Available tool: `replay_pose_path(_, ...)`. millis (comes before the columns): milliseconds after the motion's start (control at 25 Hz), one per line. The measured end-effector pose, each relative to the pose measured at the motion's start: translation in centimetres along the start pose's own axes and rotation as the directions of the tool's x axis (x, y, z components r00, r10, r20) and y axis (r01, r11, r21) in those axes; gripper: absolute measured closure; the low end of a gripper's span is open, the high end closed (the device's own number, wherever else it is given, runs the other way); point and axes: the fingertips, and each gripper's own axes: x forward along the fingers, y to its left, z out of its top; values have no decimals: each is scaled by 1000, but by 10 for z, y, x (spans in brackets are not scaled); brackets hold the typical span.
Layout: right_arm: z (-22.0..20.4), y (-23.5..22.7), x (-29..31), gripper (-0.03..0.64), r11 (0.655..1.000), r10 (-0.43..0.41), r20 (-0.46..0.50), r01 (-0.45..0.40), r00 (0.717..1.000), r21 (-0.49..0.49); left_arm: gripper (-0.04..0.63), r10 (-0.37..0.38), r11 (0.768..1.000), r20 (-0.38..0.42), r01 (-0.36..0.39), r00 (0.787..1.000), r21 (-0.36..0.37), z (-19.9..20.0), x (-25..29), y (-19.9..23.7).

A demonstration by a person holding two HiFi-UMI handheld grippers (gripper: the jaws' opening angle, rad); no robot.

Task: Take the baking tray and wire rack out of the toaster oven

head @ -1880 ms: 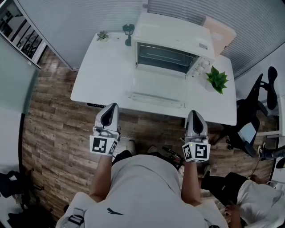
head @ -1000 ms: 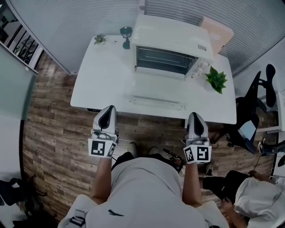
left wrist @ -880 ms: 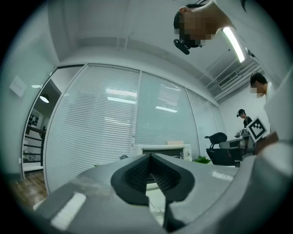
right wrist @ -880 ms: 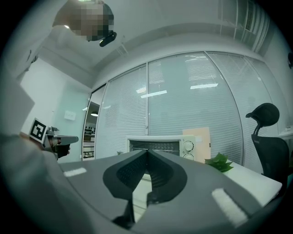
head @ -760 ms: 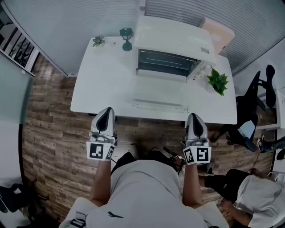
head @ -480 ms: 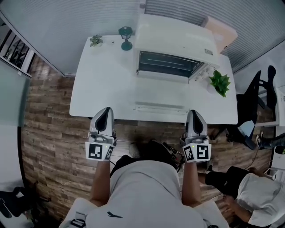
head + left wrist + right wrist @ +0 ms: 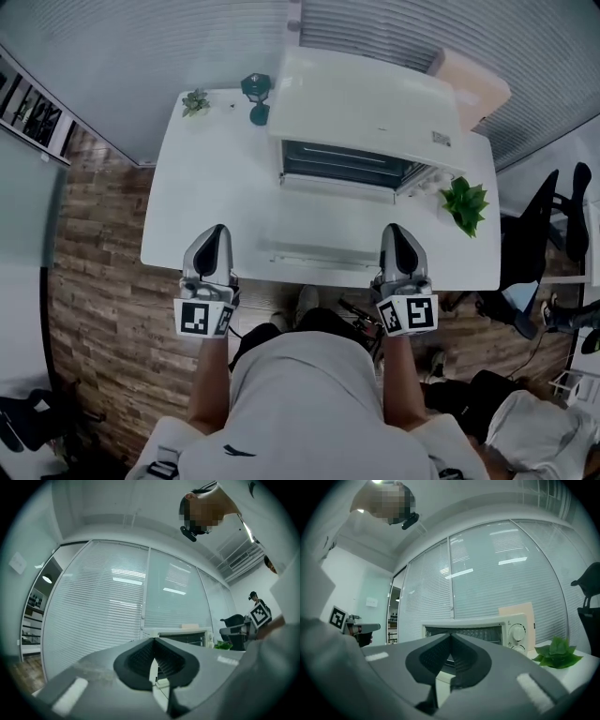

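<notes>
A white toaster oven stands at the back of the white table. Its glass door lies folded down toward me. Thin rack wires show in the dark opening; I cannot make out the baking tray. My left gripper hangs over the table's near edge, left of the door, shut and empty. My right gripper is level with the door's right end, also shut and empty. The left gripper view has its tip in front of the oven. The right gripper's tip points at the oven.
A leafy potted plant sits right of the oven by its knobs. A dark goblet and a tiny plant stand at the back left. A beige board leans behind the oven. An office chair is off to the right.
The table and oven have come closer. Both grippers moved forward from over the wooden floor to the table's near edge, and both stayed shut.
</notes>
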Motion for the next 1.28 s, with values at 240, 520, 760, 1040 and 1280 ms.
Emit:
replay_pose_path(240,2,-13,28,617,992,35,22,-38,999,121,591,47,999,4,-47,999,-16,-6,2,4)
replay_pose_path(520,-1,-18,59,474,707,51,127,-125,991,696,591,44,998,0,-44,999,-40,-5,3,13)
replay_pose_path(760,-33,-22,85,371,411,-47,169,-135,985,901,591,25,999,-16,-25,1000,-35,-8,0,23)
replay_pose_path(1040,-76,-39,139,446,382,-143,77,-16,987,924,591,12,999,-34,-13,999,-31,-13,-5,30)
replay_pose_path(1280,-76,-53,190,455,264,-198,110,-55,974,963,591,24,1000,-41,-25,999,-16,-11,-12,37)
